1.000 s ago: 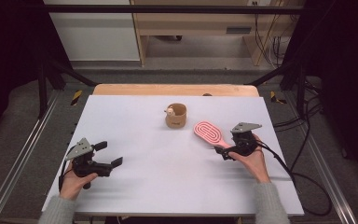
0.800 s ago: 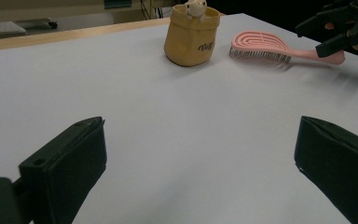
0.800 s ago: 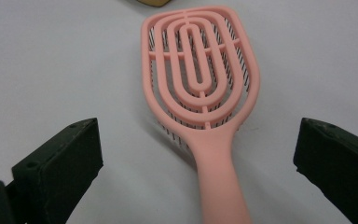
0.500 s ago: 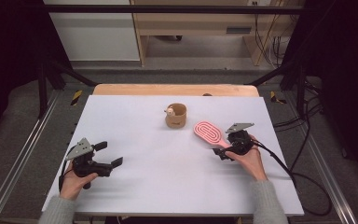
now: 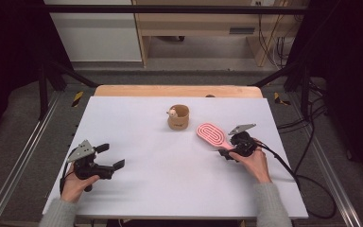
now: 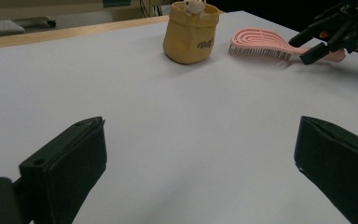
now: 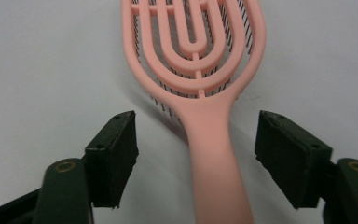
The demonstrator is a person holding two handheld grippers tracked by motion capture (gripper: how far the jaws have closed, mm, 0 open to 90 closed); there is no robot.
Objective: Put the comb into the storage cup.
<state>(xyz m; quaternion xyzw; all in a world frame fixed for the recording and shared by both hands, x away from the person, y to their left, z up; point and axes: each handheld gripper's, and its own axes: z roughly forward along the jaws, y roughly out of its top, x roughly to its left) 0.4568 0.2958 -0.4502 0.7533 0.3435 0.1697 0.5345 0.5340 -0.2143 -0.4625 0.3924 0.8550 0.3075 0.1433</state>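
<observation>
So the left hand-held gripper (image 5: 108,157) is parked near the front left of the desk (image 5: 137,123), jaws wide apart and holding nothing, same spot as a second ago, so it isn't in play right now. Over on the right is where the change is: the right hand-held gripper (image 5: 230,152) has crept a little forward and inward along the brush (image 5: 213,135) handle compared with a second ago, and in the right gripper view its jaws are spread with the pink handle (image 7: 214,154) running straight up the gap between them, not touching either pad as far as I can tell. I'd say that means the grab is lined up and just needs the squeeze; nothing is lifted yet, the brush lies flat on the desk, bristles down, head pointing away from the gripper toward the far left. Just beyond the brush head, near but apart from it, sits the little tan pouch (image 5: 178,117) with a small plush toy (image 5: 172,112) poking out of the top, roughly mid-desk toward the back.
</observation>
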